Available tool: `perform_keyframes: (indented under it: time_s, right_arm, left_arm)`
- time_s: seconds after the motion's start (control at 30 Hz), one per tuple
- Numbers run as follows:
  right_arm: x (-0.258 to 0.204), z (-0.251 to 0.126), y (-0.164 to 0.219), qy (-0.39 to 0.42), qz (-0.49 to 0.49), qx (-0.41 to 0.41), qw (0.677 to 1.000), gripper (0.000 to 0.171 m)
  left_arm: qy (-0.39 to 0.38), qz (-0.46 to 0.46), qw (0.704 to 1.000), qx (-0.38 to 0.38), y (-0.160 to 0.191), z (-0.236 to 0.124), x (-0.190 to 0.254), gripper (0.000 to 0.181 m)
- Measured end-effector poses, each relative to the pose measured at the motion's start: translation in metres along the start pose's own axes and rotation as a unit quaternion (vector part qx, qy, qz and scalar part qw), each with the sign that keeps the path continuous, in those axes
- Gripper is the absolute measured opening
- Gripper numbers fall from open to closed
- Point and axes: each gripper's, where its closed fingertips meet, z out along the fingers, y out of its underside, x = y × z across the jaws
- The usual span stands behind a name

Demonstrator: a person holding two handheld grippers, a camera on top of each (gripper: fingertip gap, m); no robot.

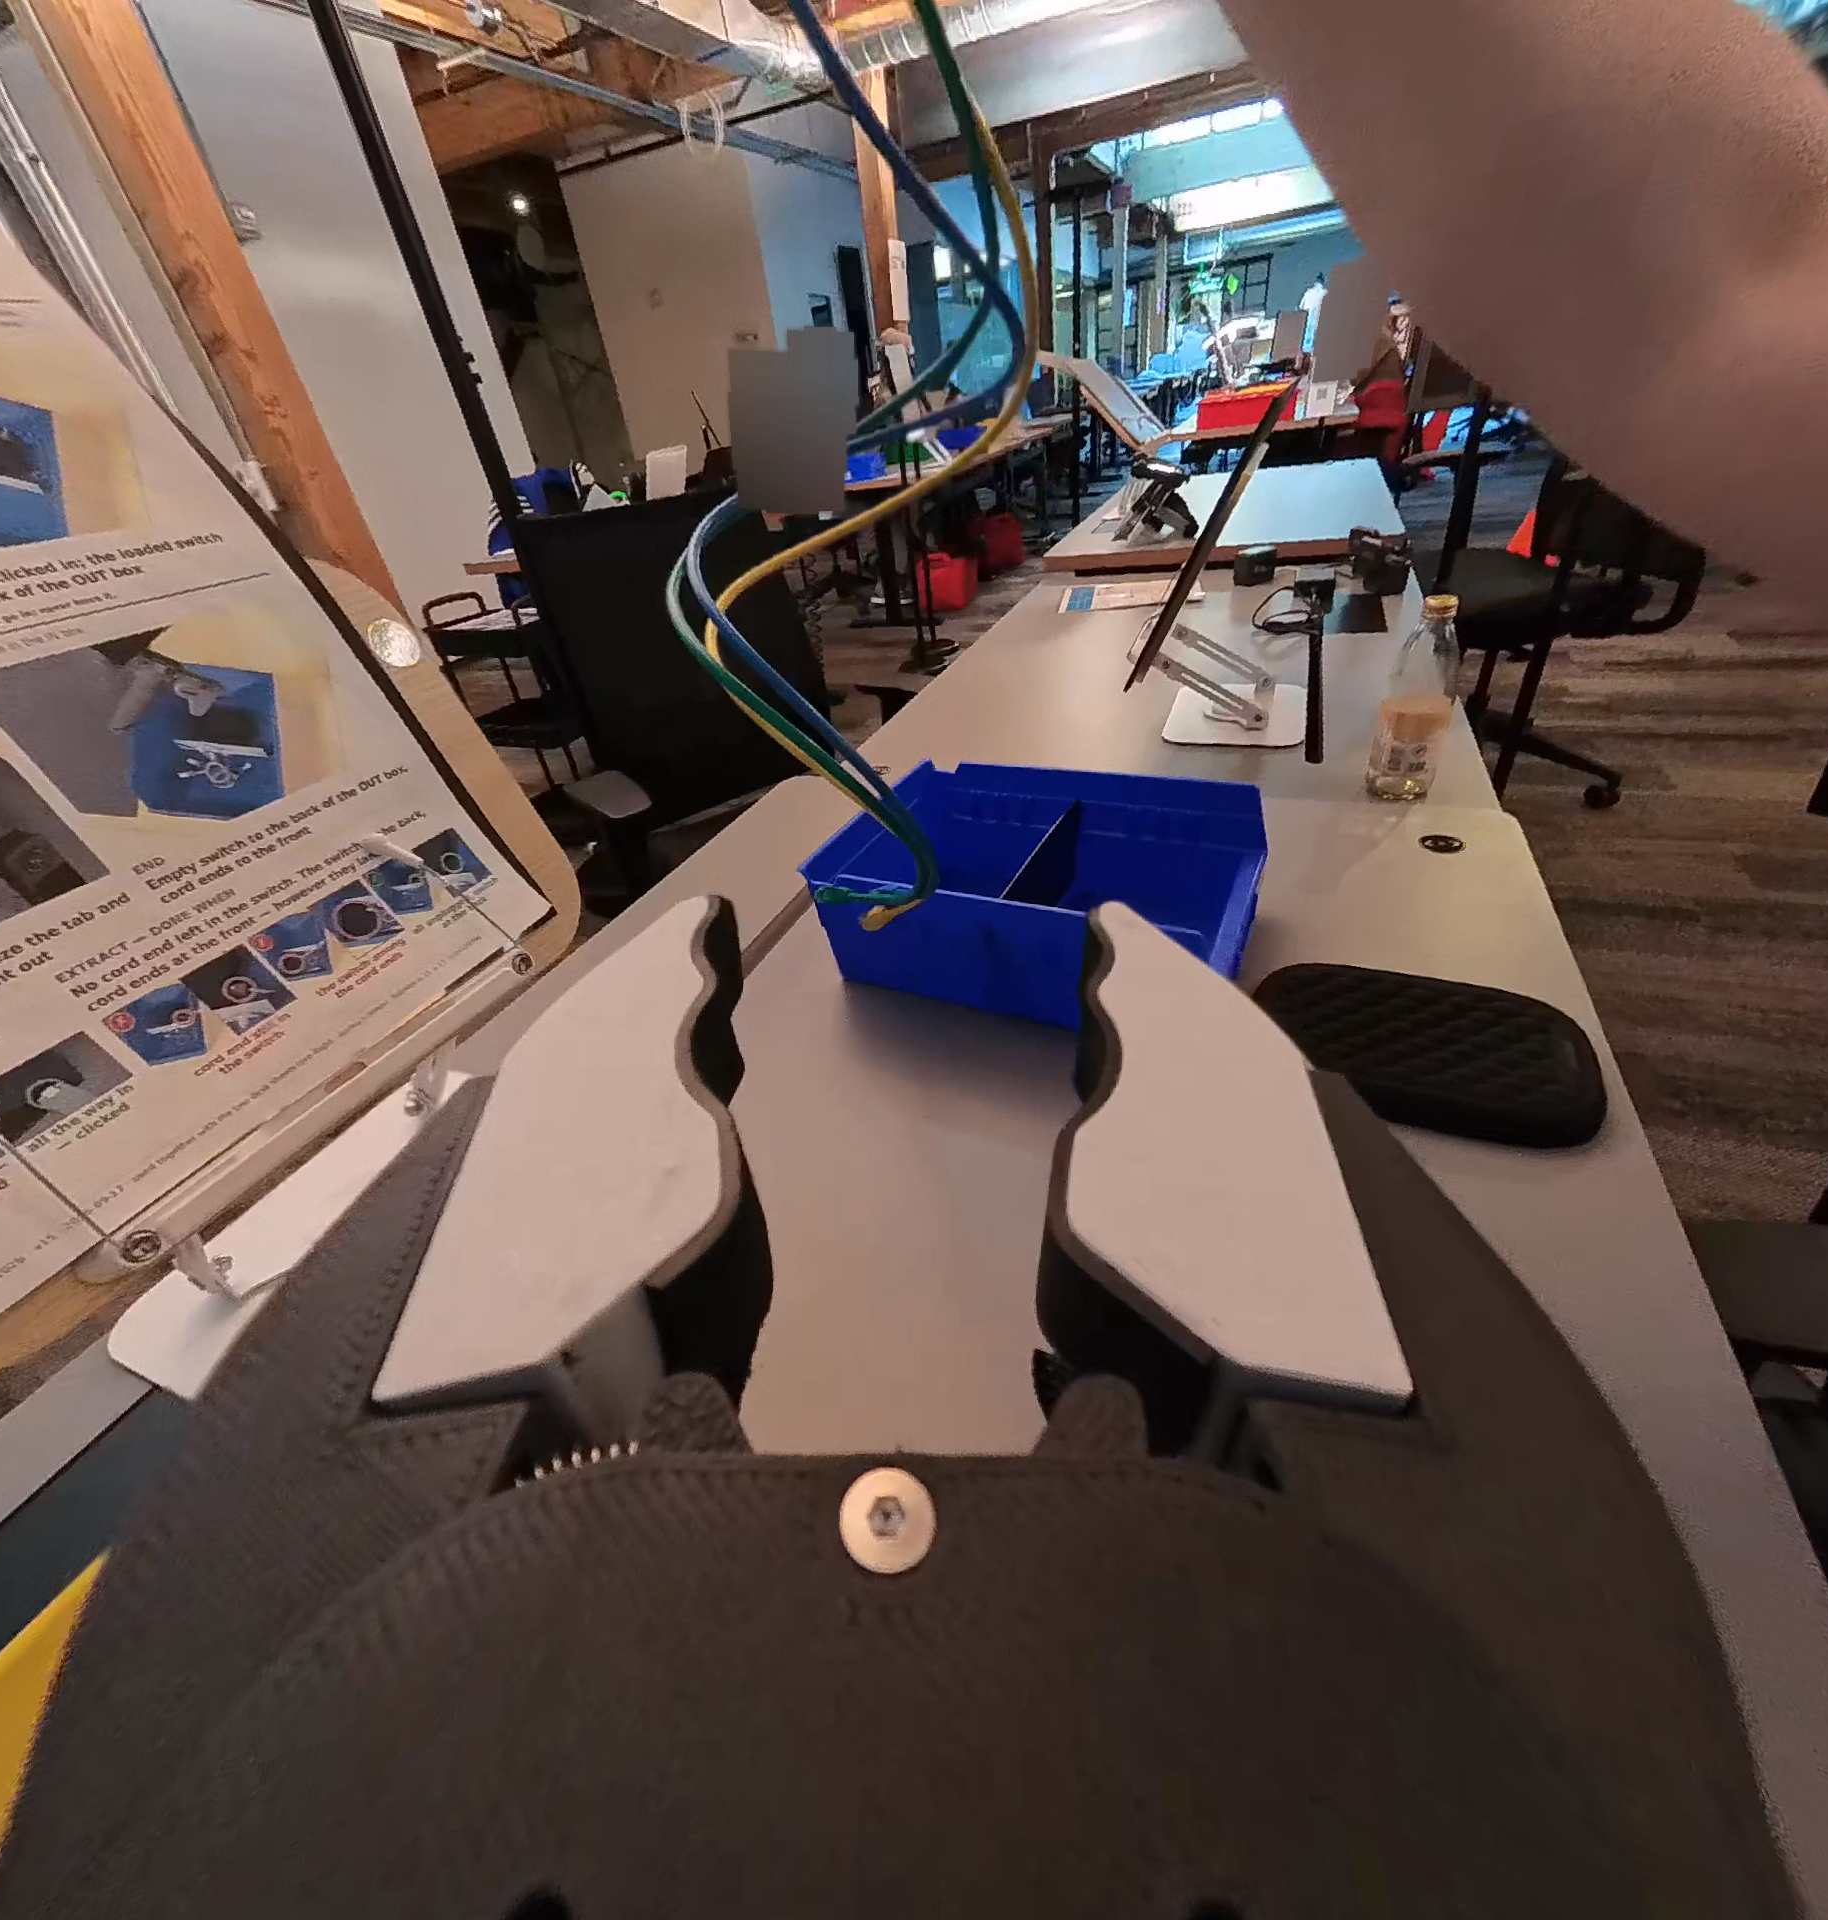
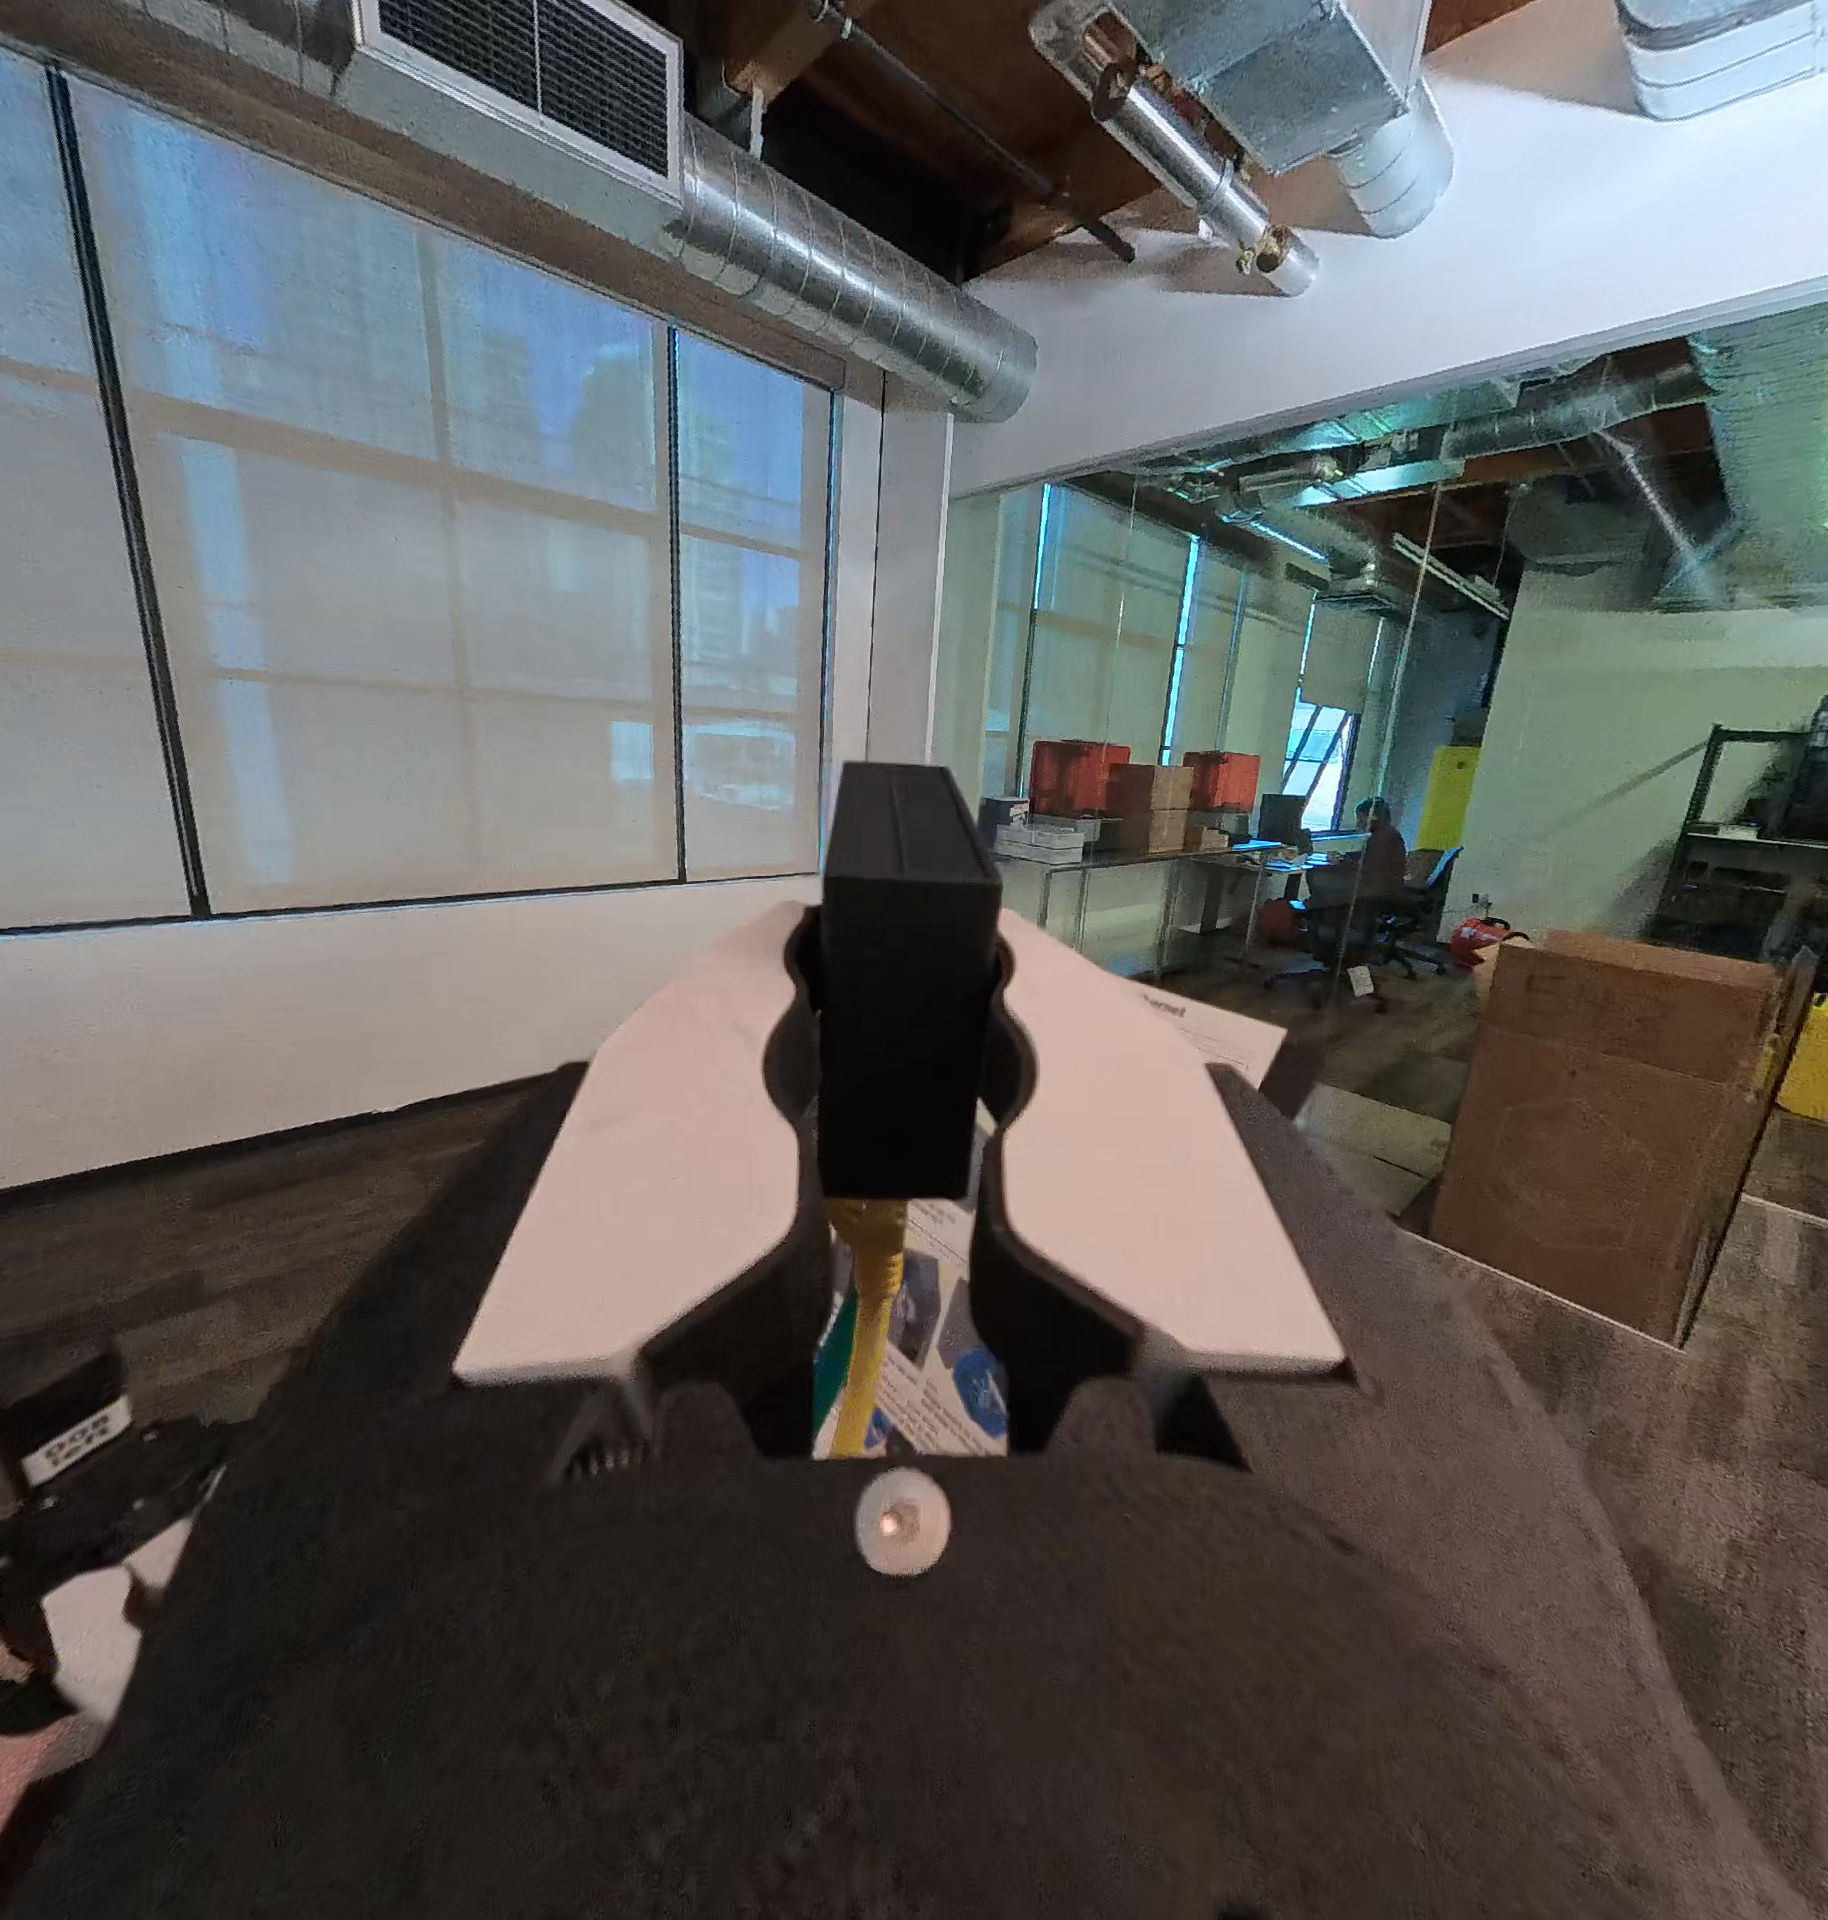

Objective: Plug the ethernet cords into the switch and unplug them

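My right gripper [image 2: 905,961] is shut on a black switch [image 2: 905,997], held up in the air and pointed at the room. A yellow cord [image 2: 868,1320] is plugged into the switch's underside, with a green cord [image 2: 835,1351] beside it. In the left wrist view blue [image 1: 889,156], green [image 1: 967,156] and yellow [image 1: 785,540] ethernet cords hang from above, out of frame, and loop down into a blue bin [image 1: 1045,894]; their ends rest on its front left rim. My left gripper [image 1: 910,935] is open and empty, just in front of the bin.
The bin stands on a grey desk [image 1: 889,1195] and has a black divider. An instruction board [image 1: 193,831] leans at the left. A black pad [image 1: 1429,1049] lies right of the bin. A bottle [image 1: 1414,707] and a tilted tablet stand [image 1: 1201,623] are farther back. A person's arm [image 1: 1564,260] crosses the upper right. Left tips to right tips: about 45 cm.
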Motion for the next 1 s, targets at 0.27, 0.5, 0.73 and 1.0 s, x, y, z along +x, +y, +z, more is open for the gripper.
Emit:
perform_keyframes:
  time_s: [0.27,0.5,0.73,1.0]
  right_arm:
    - [-0.014,0.014,-0.035,-0.003,0.006,0.063,0.998,0.028]
    - [-0.007,0.008,-0.032,0.025,-0.024,0.048,0.998,0.028]
    - [0.039,-0.015,0.005,0.092,-0.047,-0.008,0.995,0.028]
    - [0.081,-0.047,0.037,0.125,-0.039,-0.032,0.991,0.028]
  left_arm:
    - [-0.213,0.054,0.974,-0.048,0.020,0.033,-0.051,0.057]
    - [-0.344,0.104,0.923,-0.134,0.063,0.058,-0.077,0.066]
    - [-0.359,0.110,0.909,-0.179,0.081,0.062,-0.082,0.065]
    - [-0.349,0.115,0.911,-0.189,0.085,0.068,-0.077,0.065]
